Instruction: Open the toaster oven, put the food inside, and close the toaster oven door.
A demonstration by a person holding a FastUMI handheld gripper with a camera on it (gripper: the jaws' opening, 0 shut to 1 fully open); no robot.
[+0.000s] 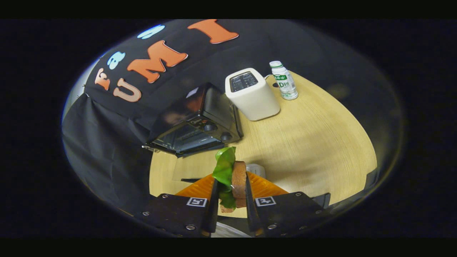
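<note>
Gripper (pixel 231 194) pinching sandwich (pixel 232 178) — toaster oven (pixel 200 121) beyond, door open; bottle (pixel 284 80) label unreadable.

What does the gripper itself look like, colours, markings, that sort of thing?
The gripper has two thin, dark, flat jaws that run forward side by side. Each is mounted on a black block studded with silver screws, and each block carries a small white square tag with a black pattern near its jaw. Behind the jaws sit ribbed orange wedge-shaped parts. No cables or sleeve can be seen.
</note>
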